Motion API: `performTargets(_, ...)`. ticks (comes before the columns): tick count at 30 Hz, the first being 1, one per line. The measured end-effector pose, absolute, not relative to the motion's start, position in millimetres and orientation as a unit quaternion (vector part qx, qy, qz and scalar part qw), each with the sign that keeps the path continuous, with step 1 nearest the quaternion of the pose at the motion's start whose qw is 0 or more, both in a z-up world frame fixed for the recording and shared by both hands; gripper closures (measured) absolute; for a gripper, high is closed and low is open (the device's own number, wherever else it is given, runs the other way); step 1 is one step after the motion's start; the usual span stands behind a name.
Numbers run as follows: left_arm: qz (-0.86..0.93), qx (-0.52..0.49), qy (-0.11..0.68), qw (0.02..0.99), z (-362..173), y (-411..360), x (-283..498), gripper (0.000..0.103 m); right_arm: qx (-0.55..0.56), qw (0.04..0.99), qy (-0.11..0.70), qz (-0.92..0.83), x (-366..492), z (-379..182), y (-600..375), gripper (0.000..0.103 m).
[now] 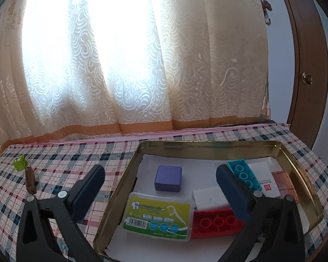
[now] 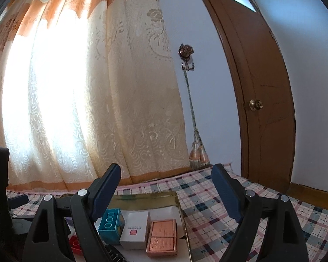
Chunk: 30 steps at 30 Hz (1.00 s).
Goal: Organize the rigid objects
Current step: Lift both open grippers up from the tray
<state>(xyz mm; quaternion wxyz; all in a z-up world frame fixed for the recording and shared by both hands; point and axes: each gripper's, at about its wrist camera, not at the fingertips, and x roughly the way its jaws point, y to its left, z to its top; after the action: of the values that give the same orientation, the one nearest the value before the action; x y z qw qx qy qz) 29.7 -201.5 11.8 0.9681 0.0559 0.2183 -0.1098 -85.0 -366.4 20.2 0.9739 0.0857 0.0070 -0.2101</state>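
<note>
Left gripper point(image 1: 159, 187) hovers over the gold metal tray point(image 1: 304, 166), fingers spread wide, nothing between them. Right gripper point(image 2: 166, 194) likewise wide apart and empty — it hangs over the tray's right rim and the plaid tablecloth point(image 2: 207, 207).

In the tray, on white lining: purple square box point(image 1: 168, 178) toward the back; dental floss pick box point(image 1: 158, 215) (green label, barcode) at front; red building brick point(image 1: 216, 221) touching its right side, 3 holes facing up; white block point(image 1: 210, 198) just behind the red brick. Teal building brick point(image 1: 243, 174) farther right, then a white carton point(image 2: 135, 232) and a copper-coloured embossed case point(image 2: 163, 238) side by side.

Outside the tray, far left on the cloth: small lime-green cube point(image 1: 19, 162) and, just beside it, a brown stick-like piece point(image 1: 30, 181) — too small to identify.
</note>
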Motion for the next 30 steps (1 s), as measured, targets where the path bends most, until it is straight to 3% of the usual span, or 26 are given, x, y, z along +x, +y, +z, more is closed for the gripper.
performTargets(30,-0.129,0.09,0.175,0.972,9.5,-211.9,-12.8,0.0,0.116,0.969,0.008,-0.218,-90.7,16.9,-375.3,0.016)
